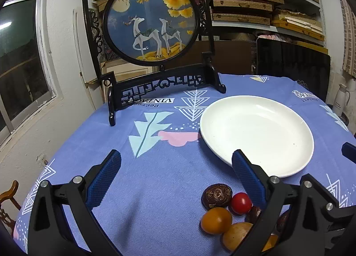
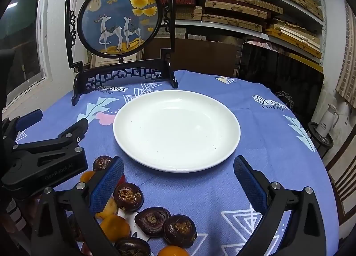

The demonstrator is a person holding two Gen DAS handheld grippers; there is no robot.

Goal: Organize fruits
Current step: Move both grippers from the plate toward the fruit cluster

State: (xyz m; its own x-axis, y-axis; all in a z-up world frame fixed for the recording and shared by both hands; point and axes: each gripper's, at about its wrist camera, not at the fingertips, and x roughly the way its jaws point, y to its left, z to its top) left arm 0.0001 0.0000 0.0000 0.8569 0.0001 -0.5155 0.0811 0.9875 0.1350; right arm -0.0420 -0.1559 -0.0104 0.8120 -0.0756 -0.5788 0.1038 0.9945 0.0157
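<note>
A white plate [image 2: 176, 130] sits empty on the blue patterned tablecloth; it also shows in the left wrist view [image 1: 258, 133]. Several fruits lie in a pile near the front edge: dark brown water chestnuts [image 2: 128, 197] [image 1: 217, 196], orange fruits [image 2: 114, 228] [image 1: 215, 220] and a small red one [image 1: 241, 203]. My left gripper [image 1: 175, 169] is open and empty, to the left of the pile; it also shows in the right wrist view [image 2: 44, 158]. My right gripper [image 2: 179, 177] is open and empty, above the pile, just short of the plate.
A black carved stand with a round deer picture [image 1: 151, 24] stands at the table's back left. A dark screen [image 2: 282, 78] stands behind the table at right. Shelves of boxes [image 2: 244, 7] fill the back wall. A white flask [image 2: 327, 120] sits on a side stool.
</note>
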